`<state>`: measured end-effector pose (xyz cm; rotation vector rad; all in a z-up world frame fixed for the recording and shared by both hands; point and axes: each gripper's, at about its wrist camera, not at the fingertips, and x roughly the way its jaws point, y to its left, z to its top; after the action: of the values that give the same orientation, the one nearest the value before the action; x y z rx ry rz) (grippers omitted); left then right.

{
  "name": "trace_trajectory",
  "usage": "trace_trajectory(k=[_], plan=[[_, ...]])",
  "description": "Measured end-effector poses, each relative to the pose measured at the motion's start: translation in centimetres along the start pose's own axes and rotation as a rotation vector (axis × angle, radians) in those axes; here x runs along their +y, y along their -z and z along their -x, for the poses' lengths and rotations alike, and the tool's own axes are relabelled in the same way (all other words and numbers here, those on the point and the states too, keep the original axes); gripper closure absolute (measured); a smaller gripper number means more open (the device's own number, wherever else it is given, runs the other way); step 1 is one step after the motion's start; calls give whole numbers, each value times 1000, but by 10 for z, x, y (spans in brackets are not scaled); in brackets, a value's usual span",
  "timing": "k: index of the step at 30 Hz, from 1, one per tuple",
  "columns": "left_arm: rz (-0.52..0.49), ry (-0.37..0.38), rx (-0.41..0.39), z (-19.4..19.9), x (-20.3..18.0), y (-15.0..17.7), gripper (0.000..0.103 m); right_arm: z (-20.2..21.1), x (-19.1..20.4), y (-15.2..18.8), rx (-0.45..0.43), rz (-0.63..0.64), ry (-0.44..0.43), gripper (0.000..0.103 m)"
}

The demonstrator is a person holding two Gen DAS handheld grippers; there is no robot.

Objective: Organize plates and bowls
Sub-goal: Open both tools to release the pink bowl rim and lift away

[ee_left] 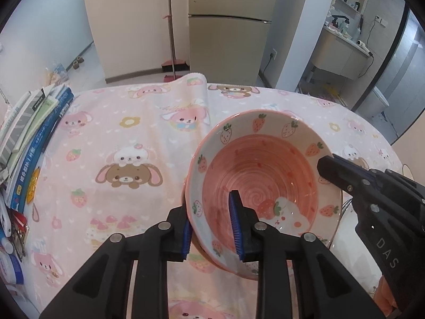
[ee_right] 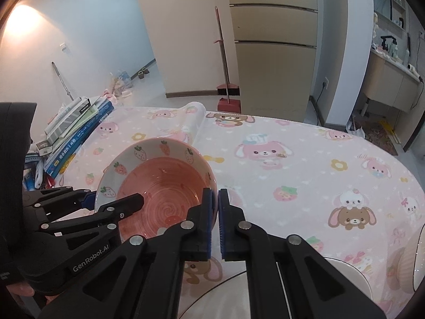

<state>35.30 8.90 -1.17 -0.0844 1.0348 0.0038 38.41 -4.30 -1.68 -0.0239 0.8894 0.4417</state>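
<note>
A bowl (ee_left: 260,164) with a pink spiral inside and strawberries round its pale rim hangs tilted over the pink cartoon tablecloth (ee_left: 119,138). My left gripper (ee_left: 209,204) straddles its near rim, one finger outside and one inside the bowl, and a gap shows between the inner pad and the wall. My right gripper (ee_left: 328,164) is clamped on the opposite rim. In the right wrist view the bowl (ee_right: 164,180) sits left of centre. There the right gripper (ee_right: 215,191) pinches its right edge with the pads almost together, and the left gripper (ee_right: 111,198) reaches in from the left.
A stack of books (ee_left: 34,133) lies along the table's left edge, with small clutter below it. A white plate (ee_right: 345,268) and a pink ribbed dish (ee_right: 398,265) sit at the near right. A fold in the cloth (ee_left: 196,90) rises at the far side.
</note>
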Motion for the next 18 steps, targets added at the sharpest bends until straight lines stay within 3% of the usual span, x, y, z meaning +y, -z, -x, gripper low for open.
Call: trace_trajectory(k=[8,12,15,17,18], plan=[[32,40,-21,1,1,-3,73,-10,-15,0,21,-49,-36,99],[23,18,-8,4,-2,-2,73,-9,-22,-1,33,-85,-86,100],[-17,-61,-19,12,-11,0,73,-8,-20,-1,33,-76,-77,100],[-93,-207,-63,17,-22,2,73,-7,-16,0,35,-64,-85,99],[-120,-223,-76,18,-25,3,73,-7,-14,0,38,-56,-62,99]])
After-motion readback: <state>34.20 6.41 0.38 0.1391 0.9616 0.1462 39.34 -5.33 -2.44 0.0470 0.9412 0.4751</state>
